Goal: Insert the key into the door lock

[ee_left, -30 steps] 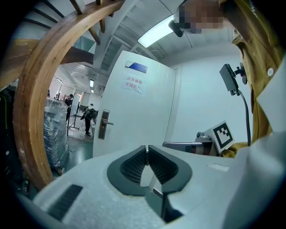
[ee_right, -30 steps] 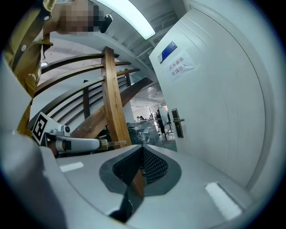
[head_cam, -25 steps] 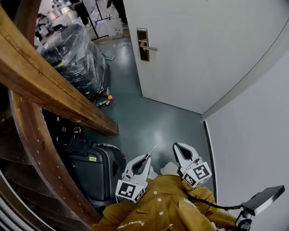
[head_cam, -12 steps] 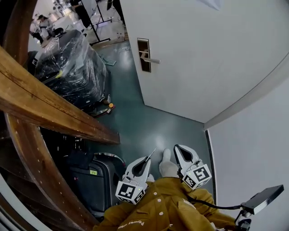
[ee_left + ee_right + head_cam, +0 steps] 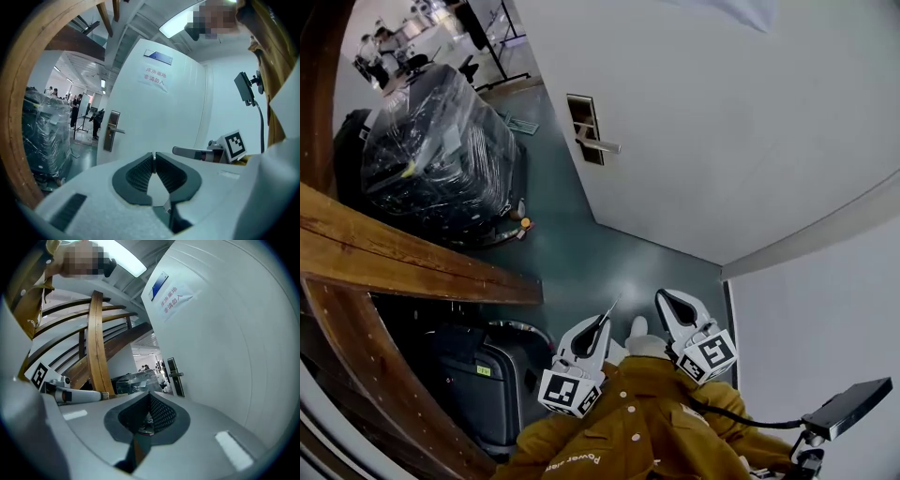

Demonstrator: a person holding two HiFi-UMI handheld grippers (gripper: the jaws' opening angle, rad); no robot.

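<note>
Head view has both grippers down at 6 o'clock, right in front of the person's yellow jacket (image 5: 637, 427). The left gripper (image 5: 602, 324) is clamped tight on the key (image 5: 610, 311). The thin blade pokes out past the tips, pointing toward about 1 o'clock. The right gripper (image 5: 664, 298) sits just beside it at 3 o'clock. Its jaws are pressed together and, as far as I can see, there's nothing in them.

The white door (image 5: 722, 112) fills the upper right. Its lock plate (image 5: 584, 128) and handle (image 5: 602, 144) are up around 12 o'clock from the key. They're well apart from it, with a stretch of dark green floor (image 5: 581, 253) in between. Can't make out the keyhole itself, too small.

In the left gripper view the jaws meet, and a sliver of metal is pinched between them. That's the key seen edge-on. The lock plate is at 10 o'clock from the jaws, and a paper sign (image 5: 155, 75) hangs on the door at 12 o'clock. The right gripper view shows that gripper's jaws closed at the tip, with the lock plate just above them at 1 o'clock.

Other stuff in the head view: a plastic-wrapped pallet (image 5: 431, 155) at 10 o'clock, a wooden beam (image 5: 412, 267) at 9 o'clock, and a dark suitcase (image 5: 473, 375) at 7 o'clock.
</note>
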